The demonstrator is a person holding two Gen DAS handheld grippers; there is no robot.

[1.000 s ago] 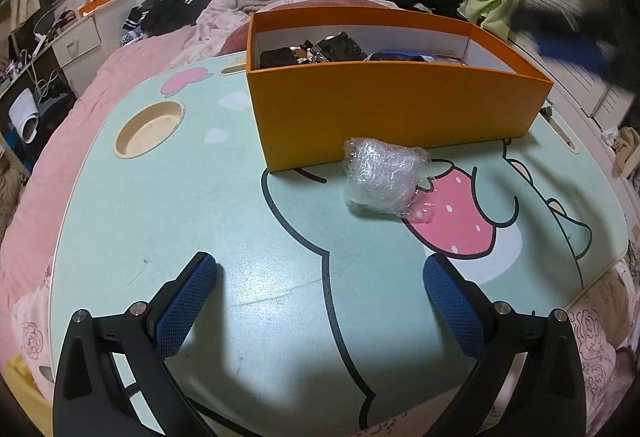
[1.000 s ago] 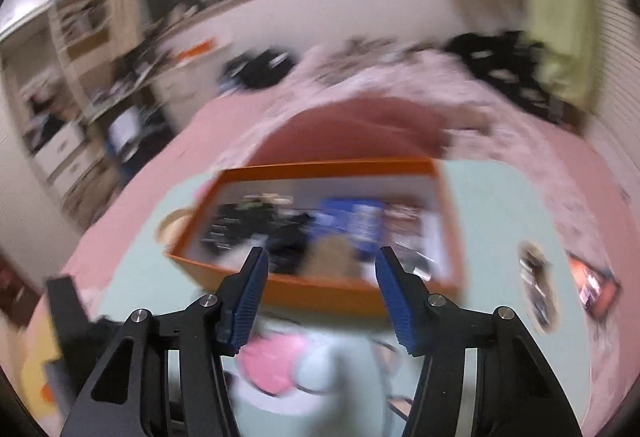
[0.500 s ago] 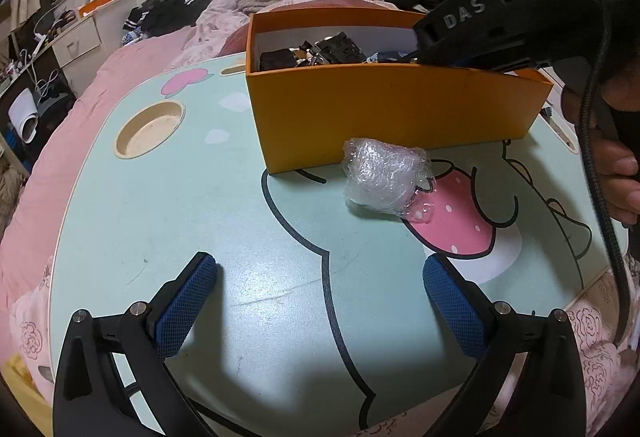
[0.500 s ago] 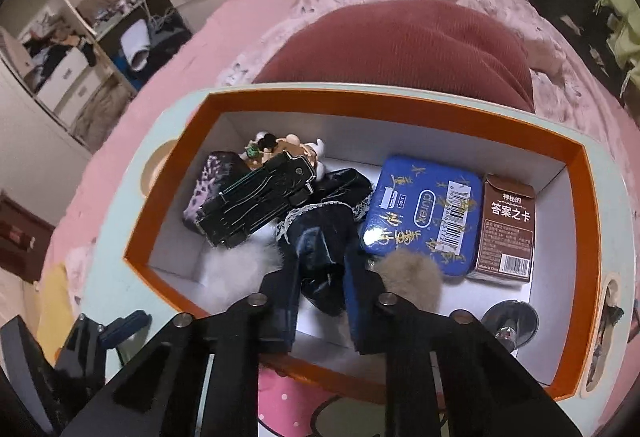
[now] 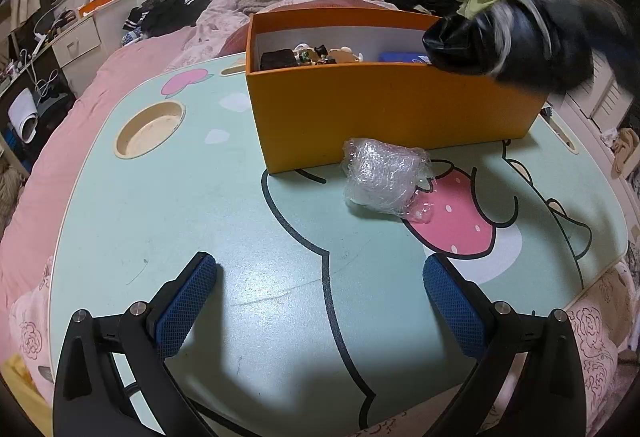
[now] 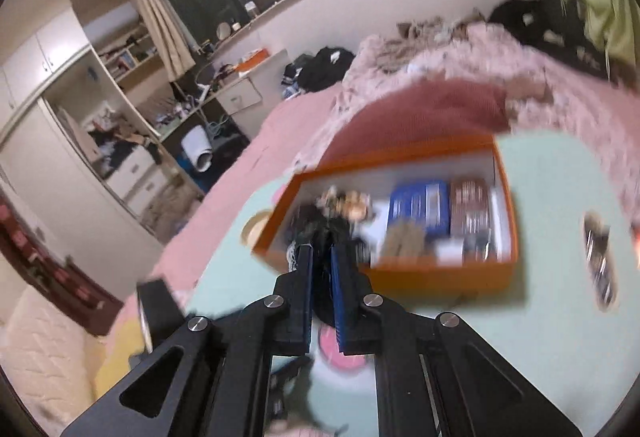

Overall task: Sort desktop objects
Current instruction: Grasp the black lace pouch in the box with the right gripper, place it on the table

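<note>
An orange box (image 5: 384,109) stands on the pale green cartoon table (image 5: 200,189) and holds several small items. A clear plastic-wrapped bundle (image 5: 384,177) lies on the table against the box's front. My left gripper (image 5: 320,301) is open and empty, low over the table's near side. My right gripper (image 6: 321,269) is shut on a dark cloth item (image 6: 320,237), blurred by motion, above the near left side of the orange box (image 6: 400,269). That dark item (image 5: 504,45) shows blurred over the box's right end in the left wrist view.
A round cup recess (image 5: 150,129) sits in the table's left part. A blue tin (image 6: 420,205) and a brown card box (image 6: 470,205) lie in the orange box. Pink bedding (image 5: 52,165) surrounds the table. Slots (image 6: 598,257) sit at the table's right edge.
My right gripper closed on the dark cloth item inside the box and has lifted it up and back out of the box. The left gripper has not moved.
</note>
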